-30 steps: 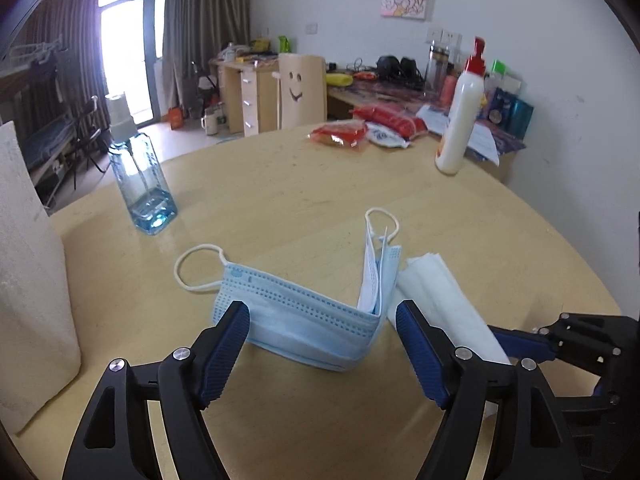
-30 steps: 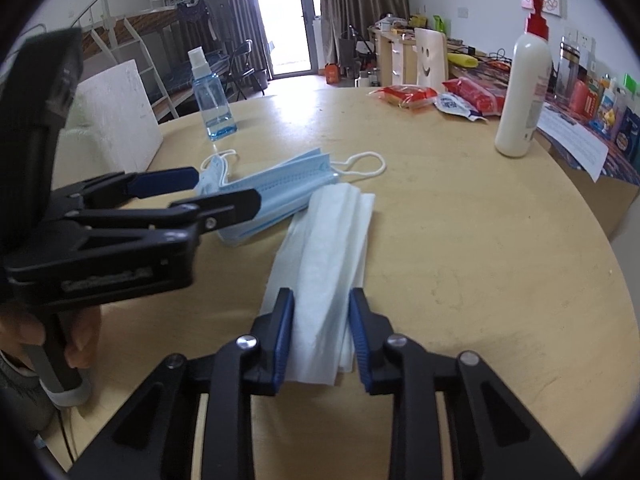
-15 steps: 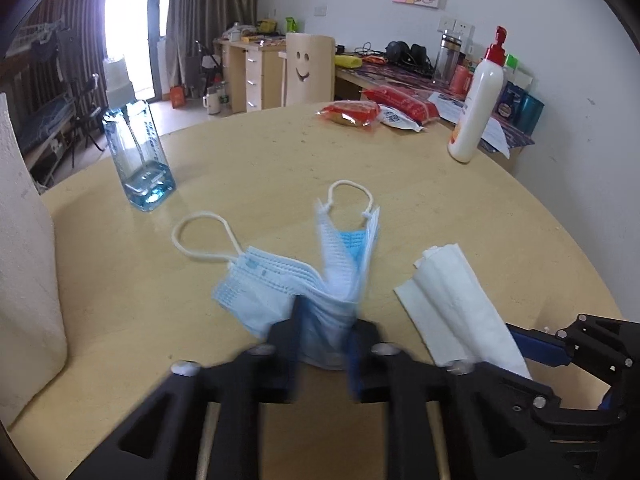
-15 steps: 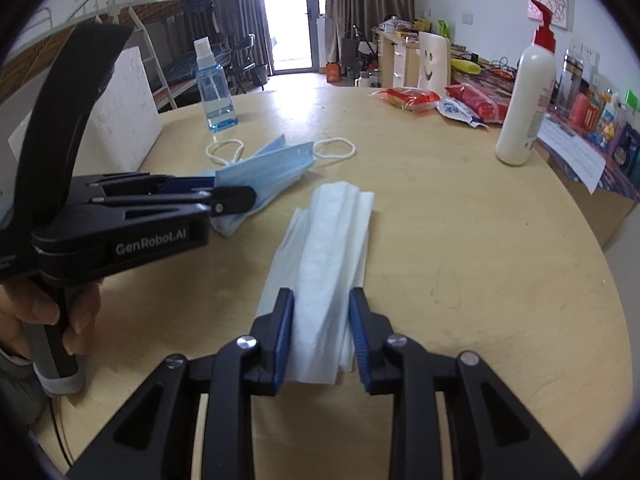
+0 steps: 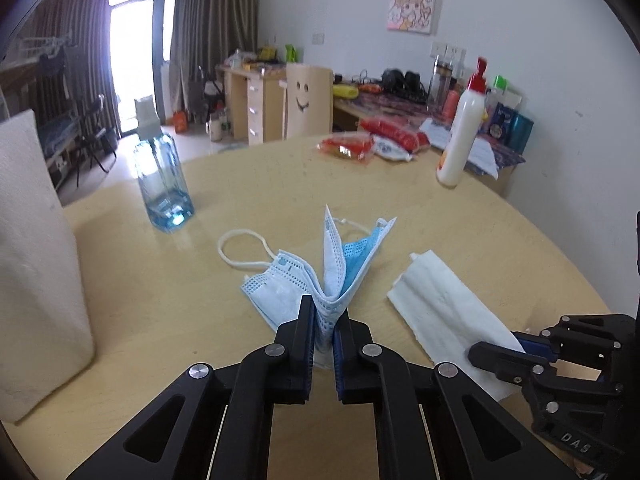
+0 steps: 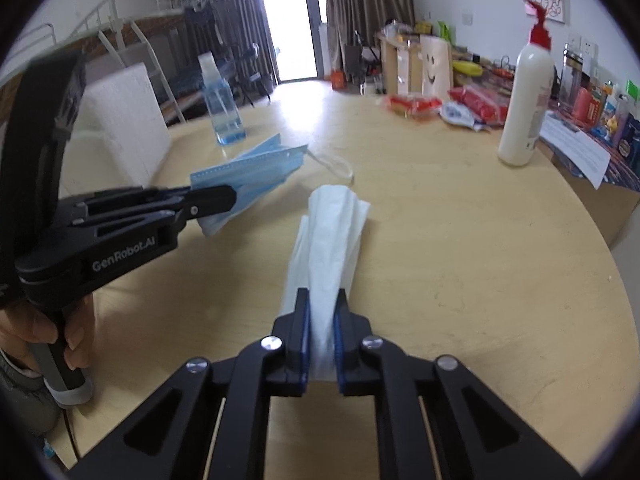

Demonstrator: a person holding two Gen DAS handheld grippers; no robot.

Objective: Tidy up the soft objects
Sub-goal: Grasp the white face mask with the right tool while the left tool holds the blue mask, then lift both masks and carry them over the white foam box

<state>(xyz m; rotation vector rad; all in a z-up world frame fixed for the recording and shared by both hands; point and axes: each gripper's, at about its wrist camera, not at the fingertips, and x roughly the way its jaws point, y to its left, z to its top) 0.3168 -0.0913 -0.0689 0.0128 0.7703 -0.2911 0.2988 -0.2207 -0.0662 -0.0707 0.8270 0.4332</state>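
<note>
Now that both sets of jaws have closed, the left gripper (image 5: 324, 332) clamps the blue mask (image 5: 320, 284) and the right gripper (image 6: 322, 320) clamps the white tissue (image 6: 328, 240), both near the table's (image 6: 460, 280) near edge; lifting can follow.

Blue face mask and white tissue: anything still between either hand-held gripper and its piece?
Nothing visible. The left hand-held gripper is already shut on the blue face mask, and the right hand-held gripper is shut on the white tissue.

One mask (image 5: 288, 280), one tissue (image 5: 440, 312), two bottles (image 5: 162, 176)
</note>
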